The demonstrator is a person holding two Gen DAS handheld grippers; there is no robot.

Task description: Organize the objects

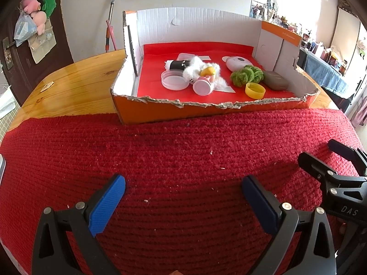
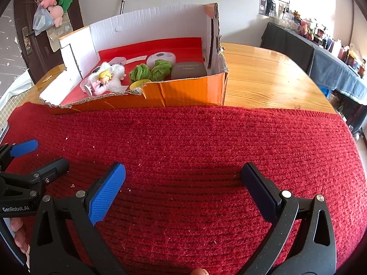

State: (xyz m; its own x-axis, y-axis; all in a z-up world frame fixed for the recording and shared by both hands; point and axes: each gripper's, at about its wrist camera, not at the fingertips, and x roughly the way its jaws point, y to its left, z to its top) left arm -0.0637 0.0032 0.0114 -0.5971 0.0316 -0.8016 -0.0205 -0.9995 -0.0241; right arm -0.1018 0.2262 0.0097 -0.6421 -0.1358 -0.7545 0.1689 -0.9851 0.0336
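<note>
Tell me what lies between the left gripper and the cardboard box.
Only bare red mat between the left gripper and the cardboard box, shown in the left wrist view.

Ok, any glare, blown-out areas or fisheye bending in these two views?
Left wrist view: window area top right is blown out, the wooden table shows glare, the red mat bulges. Right wrist view: table sheen at right, the cardboard box looks skewed, dark vignette in the corners.

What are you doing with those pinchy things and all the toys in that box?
A person is tidying up with a hand-held gripper in each hand. The left hand-held gripper and the right hand-held gripper are both open and empty, above the red mat. The toys and lids, like the little doll and the green pom-poms, already sit in the cardboard box.
</note>
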